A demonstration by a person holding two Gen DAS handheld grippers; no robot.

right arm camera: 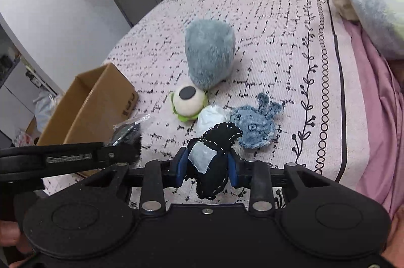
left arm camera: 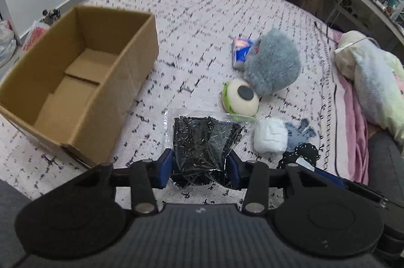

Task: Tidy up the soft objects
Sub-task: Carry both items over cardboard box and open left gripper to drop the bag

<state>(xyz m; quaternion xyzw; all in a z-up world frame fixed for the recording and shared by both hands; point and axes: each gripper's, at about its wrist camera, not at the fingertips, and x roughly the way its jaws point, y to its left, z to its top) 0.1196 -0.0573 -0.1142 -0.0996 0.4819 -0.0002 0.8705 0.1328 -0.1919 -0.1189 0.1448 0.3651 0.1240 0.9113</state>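
I have a plastic bag of black beads (left arm camera: 202, 141) pinched in my left gripper (left arm camera: 200, 170) and a black stitched toy (right arm camera: 214, 157) pinched in my right gripper (right arm camera: 208, 170), both above the bed (left arm camera: 202, 28). Next, I judge, both go to the empty cardboard box (left arm camera: 83, 76) at my left.

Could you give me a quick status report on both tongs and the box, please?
Left tongs shut on bag of black beads. Right tongs shut on black stitched plush. Cardboard box open, nothing inside. Nothing blocking it.
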